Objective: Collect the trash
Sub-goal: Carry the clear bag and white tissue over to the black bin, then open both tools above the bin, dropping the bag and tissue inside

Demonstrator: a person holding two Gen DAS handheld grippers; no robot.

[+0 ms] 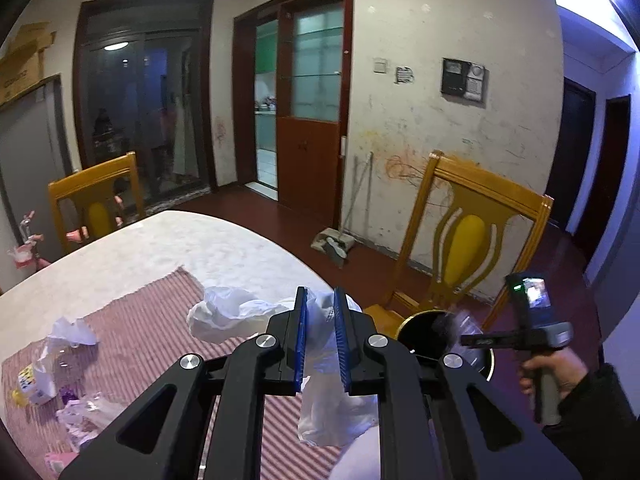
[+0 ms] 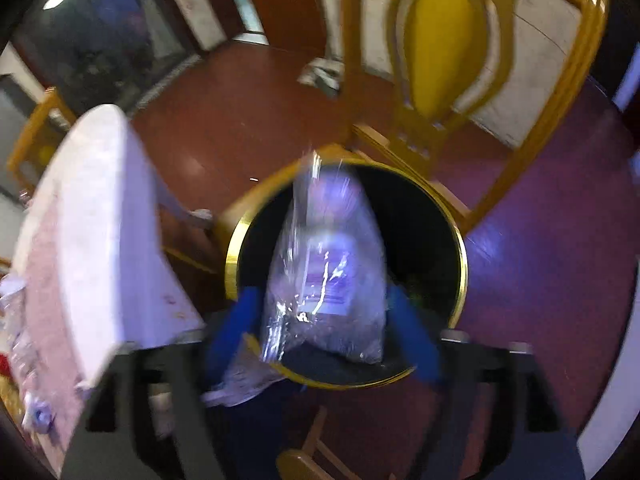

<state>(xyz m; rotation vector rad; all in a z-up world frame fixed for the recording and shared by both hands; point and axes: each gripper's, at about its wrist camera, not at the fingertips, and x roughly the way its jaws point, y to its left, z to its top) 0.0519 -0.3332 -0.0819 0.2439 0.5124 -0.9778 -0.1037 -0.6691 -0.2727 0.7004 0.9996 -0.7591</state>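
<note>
My left gripper (image 1: 320, 304) is shut on a crumpled white plastic bag (image 1: 236, 314) and holds it above the striped mat (image 1: 160, 344) near the table's right edge. My right gripper (image 2: 324, 300) is over the black bin with a gold rim (image 2: 462, 256), beside the table. Its blue fingers (image 2: 412, 336) stand wide apart. A clear plastic wrapper (image 2: 328, 272) sits between them over the bin's mouth; the view is blurred. In the left wrist view the right gripper (image 1: 468, 338) and the bin (image 1: 424, 332) show at the right.
More trash lies on the mat at the left: a crumpled tissue (image 1: 74, 332), clear wrappers (image 1: 86, 412) and a small box (image 1: 34, 384). A yellow wooden chair (image 1: 472, 240) stands behind the bin, another chair (image 1: 96, 200) at the table's far side.
</note>
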